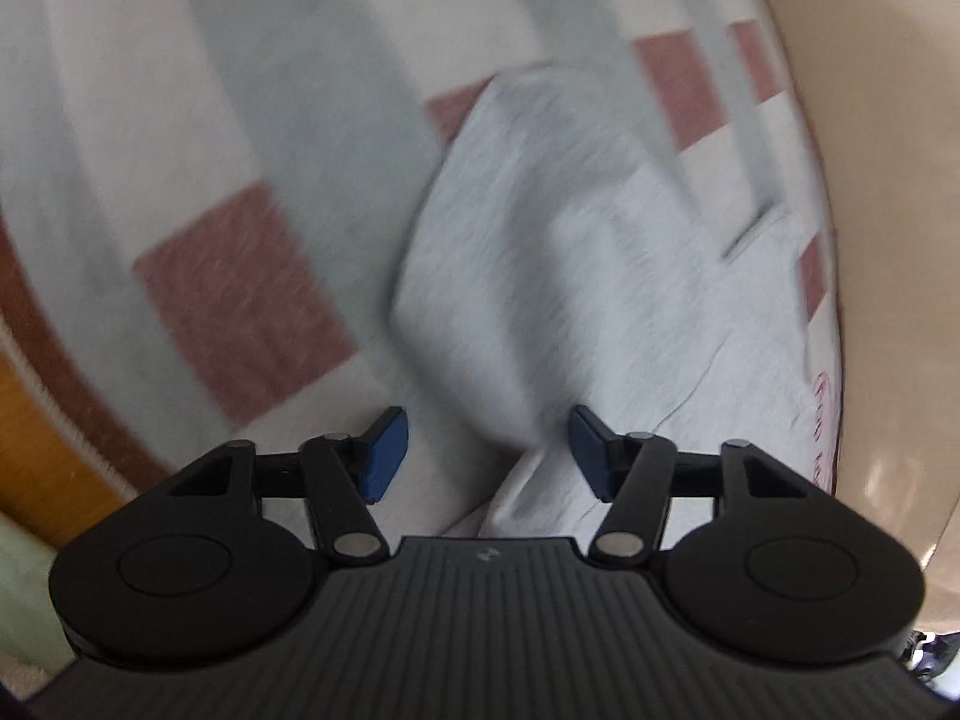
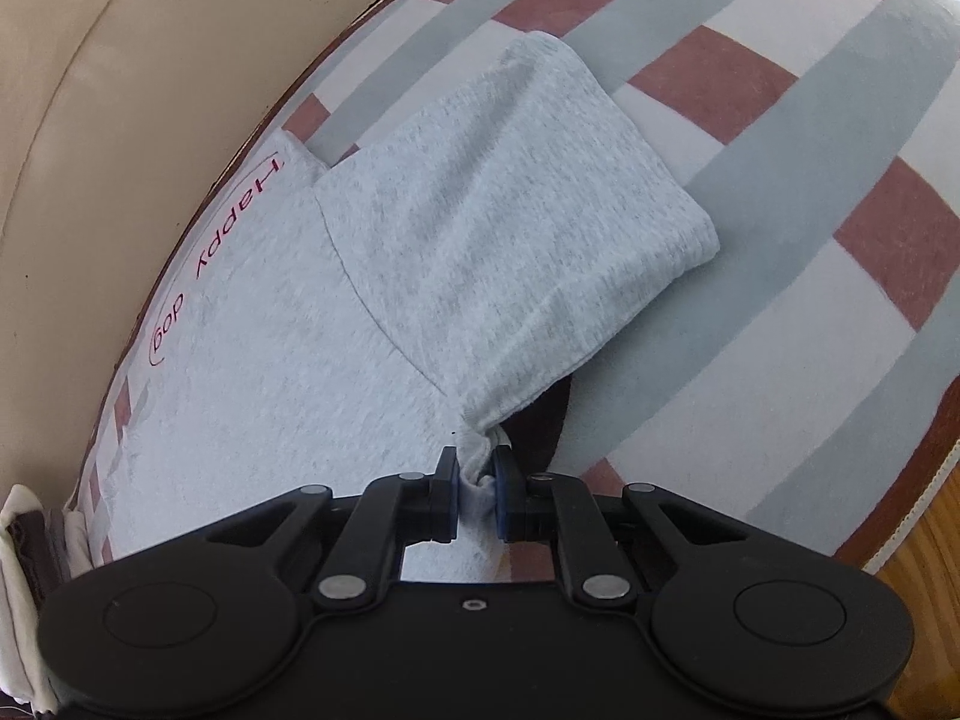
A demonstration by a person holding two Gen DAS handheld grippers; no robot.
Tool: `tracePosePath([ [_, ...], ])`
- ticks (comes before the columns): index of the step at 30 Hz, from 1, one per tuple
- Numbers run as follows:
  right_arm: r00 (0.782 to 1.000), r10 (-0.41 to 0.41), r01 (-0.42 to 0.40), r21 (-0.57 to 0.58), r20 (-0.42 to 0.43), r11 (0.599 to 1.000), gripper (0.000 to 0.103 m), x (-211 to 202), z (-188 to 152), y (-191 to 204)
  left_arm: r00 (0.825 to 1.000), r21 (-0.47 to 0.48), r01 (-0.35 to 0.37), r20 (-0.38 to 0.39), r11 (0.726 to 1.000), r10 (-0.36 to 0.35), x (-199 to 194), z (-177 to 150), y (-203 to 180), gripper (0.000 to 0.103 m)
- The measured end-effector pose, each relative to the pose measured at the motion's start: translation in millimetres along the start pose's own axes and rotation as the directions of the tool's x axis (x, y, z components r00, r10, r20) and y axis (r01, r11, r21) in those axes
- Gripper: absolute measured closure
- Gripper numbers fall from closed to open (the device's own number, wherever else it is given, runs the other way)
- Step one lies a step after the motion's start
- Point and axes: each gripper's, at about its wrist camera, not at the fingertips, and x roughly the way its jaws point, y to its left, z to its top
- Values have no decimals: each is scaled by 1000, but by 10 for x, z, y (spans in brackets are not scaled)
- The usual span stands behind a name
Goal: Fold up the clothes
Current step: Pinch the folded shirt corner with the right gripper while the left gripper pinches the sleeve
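Grey sweatshirt (image 2: 270, 360) lies on the checked blanket (image 2: 780, 276); right gripper (image 2: 477, 480) fingers pinch its near edge, sleeve running away ahead; left gripper (image 1: 487, 450) fingers wide, sleeve ahead.

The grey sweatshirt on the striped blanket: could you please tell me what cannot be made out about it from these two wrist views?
- Left wrist view: motion blur smears the grey sweatshirt; its folds and edges are unclear.
- Left gripper: jaws apart, but blur hides whether the pads touch cloth.
- Right wrist view: the right gripper body covers the garment's near edge.
- Red print: it lies at the blanket's edge, so any further print is unseen.
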Motion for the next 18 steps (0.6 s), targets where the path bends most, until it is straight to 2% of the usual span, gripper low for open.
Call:
tracePosePath([
  [1, 1000, 4, -4, 3, 0, 1000, 89, -6, 0, -8, 1000, 59, -11, 18, 998, 10, -7, -3, -81, 103],
  [4, 1000, 14, -14, 14, -2, 1000, 89, -23, 0, -32, 987, 190, -53, 157, 980, 22, -181, -56, -295, 103],
  [7, 1000, 14, -14, 8, -1, 1000, 89, -33, -8, -23, 954, 256, -130, 295, 958, 50, -404, -126, -408, 103],
  [12, 1000, 0, 0, 7, 2, 1000, 89, -37, -11, -12, 945, 189, -223, 281, 956, 165, -321, -70, -330, 103],
  [15, 1000, -12, 12, -6, 15, 1000, 89, -73, -28, 8, 921, 156, -258, 338, 953, 194, -460, -104, -276, 103],
  [16, 1000, -20, 21, -22, 19, 1000, 89, -88, -35, 27, 907, 137, -267, 371, 954, 200, -539, -106, -257, 103],
  [18, 998, -49, 50, -54, 29, 997, 87, -112, -49, 75, 894, 114, -258, 405, 959, 192, -638, -60, -215, 103],
])
